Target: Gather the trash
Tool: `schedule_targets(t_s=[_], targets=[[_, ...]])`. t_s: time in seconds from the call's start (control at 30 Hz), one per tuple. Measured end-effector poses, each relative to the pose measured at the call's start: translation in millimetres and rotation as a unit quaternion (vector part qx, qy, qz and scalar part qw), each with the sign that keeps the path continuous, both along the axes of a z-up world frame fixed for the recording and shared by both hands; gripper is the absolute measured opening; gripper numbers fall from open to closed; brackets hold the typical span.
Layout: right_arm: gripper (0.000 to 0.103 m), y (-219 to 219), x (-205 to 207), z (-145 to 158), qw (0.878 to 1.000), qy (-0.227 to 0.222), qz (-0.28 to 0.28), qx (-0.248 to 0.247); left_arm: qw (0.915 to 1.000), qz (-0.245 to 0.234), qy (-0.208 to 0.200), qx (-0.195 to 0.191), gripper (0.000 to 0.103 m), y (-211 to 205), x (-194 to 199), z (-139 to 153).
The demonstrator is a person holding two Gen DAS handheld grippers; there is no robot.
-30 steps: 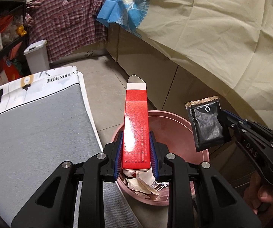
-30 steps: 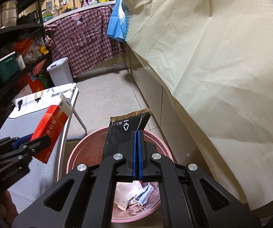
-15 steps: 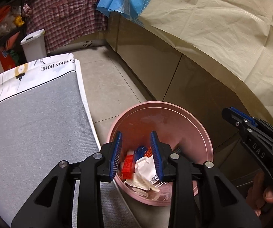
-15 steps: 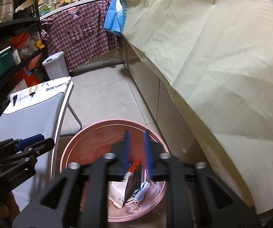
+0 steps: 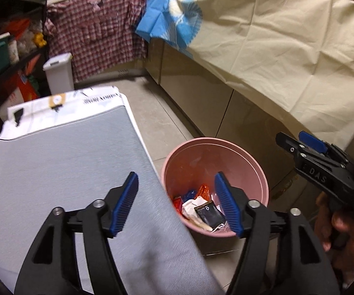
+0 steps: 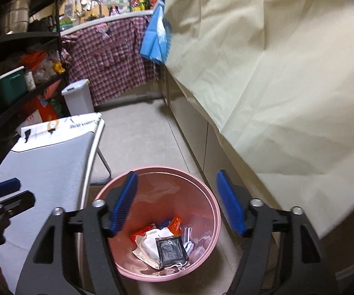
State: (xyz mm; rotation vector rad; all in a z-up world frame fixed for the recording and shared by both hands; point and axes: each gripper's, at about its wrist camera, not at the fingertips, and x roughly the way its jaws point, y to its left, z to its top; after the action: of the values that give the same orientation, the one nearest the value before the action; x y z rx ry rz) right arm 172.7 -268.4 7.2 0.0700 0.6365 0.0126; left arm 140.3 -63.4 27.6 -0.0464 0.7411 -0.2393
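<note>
Both my hand-held grippers, left (image 5: 175, 202) and right (image 6: 177, 202), are spread wide, grasping nothing. Black packet (image 6: 170, 248) lies on the trash in the pink bin (image 6: 127, 268), beside the grey surface (image 5: 54, 162). Next: lift clear, scan for leftover trash.

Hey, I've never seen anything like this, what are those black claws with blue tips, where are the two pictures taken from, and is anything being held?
Each claw is a hand-held gripper a person carries, one per hand, each with a fisheye camera looking along its fingers. One picture looks from the left hand-held gripper, the other from the right hand-held gripper. Both are open and hold nothing. Below them stands a pink bin with wrappers inside, a black packet on top. Beside it is a grey padded board.
</note>
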Motion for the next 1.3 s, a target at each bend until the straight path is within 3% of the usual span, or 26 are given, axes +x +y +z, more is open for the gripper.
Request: schedule_targets(t_s=[0.23,0.43,0.57,0.7,0.93,1.3], targets=[[0.096,0,-55,30,0.999,-0.032,-0.016,0.015,0.9998,0.003,-0.022,0.002,0.074,28,-48,21],[0.098,14,-113,47,0.999,-0.044,-0.009,0.002,0.9998,0.008,-0.018,-0.008,0.085,34,-83,22],[0.098,22,-142,45,1.0,-0.025,-0.003,-0.005,0.9996,0.018,-0.02,-0.001,0.095,34,-111,19],[0.098,29,-162,38,1.0,-0.009,0.002,-0.007,0.9988,0.045,-0.014,0.017,0.095,33,-130,6],[0.098,42,-163,32,1.0,0.0,0.006,-0.03,0.9976,0.068,0.009,-0.002,0.095,45,-136,-16],[0.098,41,-157,28,1.0,0.004,0.001,-0.031,0.9986,0.052,-0.013,0.0,0.095,35,-130,-17]])
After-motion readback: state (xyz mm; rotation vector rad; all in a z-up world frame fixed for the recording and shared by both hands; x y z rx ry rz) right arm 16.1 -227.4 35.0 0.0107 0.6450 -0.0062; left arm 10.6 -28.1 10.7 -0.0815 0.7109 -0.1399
